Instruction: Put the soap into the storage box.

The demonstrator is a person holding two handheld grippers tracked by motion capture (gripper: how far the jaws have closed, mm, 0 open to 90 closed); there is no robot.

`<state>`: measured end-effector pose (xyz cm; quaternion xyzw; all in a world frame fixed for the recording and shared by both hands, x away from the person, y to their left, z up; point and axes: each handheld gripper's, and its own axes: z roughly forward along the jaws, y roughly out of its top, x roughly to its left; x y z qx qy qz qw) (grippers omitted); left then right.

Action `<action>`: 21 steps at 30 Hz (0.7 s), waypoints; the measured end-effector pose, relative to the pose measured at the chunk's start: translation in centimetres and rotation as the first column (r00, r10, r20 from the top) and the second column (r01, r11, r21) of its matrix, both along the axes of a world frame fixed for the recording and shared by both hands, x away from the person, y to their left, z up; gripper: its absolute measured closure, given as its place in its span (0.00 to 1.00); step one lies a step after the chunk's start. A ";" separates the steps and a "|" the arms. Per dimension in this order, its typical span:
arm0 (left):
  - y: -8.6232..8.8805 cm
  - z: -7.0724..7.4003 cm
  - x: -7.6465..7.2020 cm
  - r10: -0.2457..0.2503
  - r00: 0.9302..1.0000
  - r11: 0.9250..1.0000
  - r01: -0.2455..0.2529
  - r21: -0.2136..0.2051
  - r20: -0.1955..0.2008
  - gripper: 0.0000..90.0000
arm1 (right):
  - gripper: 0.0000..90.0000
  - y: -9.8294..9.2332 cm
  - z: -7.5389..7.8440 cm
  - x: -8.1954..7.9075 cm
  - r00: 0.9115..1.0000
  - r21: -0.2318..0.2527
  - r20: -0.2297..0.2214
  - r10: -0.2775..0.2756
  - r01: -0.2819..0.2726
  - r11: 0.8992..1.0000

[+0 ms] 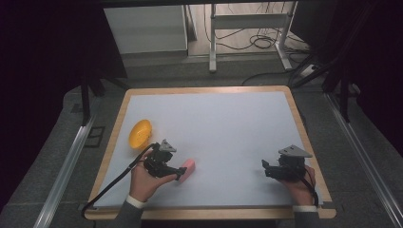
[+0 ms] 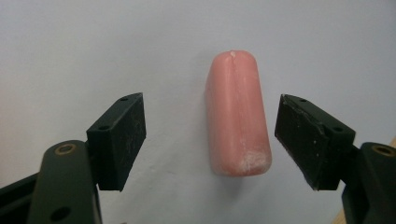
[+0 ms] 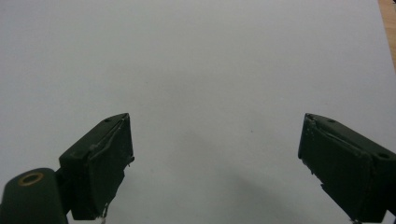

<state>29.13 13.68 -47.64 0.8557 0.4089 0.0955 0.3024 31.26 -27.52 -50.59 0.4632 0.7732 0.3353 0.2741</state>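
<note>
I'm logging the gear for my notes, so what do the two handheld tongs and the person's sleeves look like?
Both tongs, left and right, are black, each topped by a grey three-cornered plate. Their jaws are blocky black pads on rounded arms with brass-coloured pivot rings. A black cable trails from the left one toward the table's near edge. The sleeves are grey with white cuffs.

A: Items on the table [image 1: 209, 95]?
B: One table, wooden rim, pale sheet [image 1: 223, 133] over the top. One yellow bowl [image 1: 140, 133], tilted, near the left edge. One pink block [image 2: 237, 116], rounded ends, lying flat on the sheet, apart from the bowl.
A: Beyond the table?
B: Grey floor. White frame [image 1: 249, 28] with loose black cables [image 1: 259, 40] beside it. White cabinet [image 1: 145, 28] at far left. Metal rail [image 1: 64, 171] along each side.
</note>
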 end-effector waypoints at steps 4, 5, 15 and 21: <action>-0.5 -0.5 0.3 -0.003 1.000 1.000 0.003 -0.004 -0.027 0.27 | 0.11 0.1 -0.1 0.0 1.000 -0.002 -0.003 -0.001 0.001 1.000; -0.5 -0.5 0.3 -0.003 1.000 1.000 0.003 -0.004 -0.027 0.27 | 0.11 0.1 -0.1 0.0 1.000 -0.004 -0.004 0.000 0.000 1.000; -2.3 -1.0 0.6 -0.028 0.998 0.998 0.030 0.049 -0.049 0.27 | 0.11 0.5 -0.2 0.0 1.000 -0.013 -0.006 0.011 -0.011 1.000; -3.4 -2.0 0.9 -0.021 0.998 0.995 0.026 0.092 -0.061 0.30 | 0.11 0.5 -0.2 0.0 1.000 -0.013 -0.004 0.009 -0.009 1.000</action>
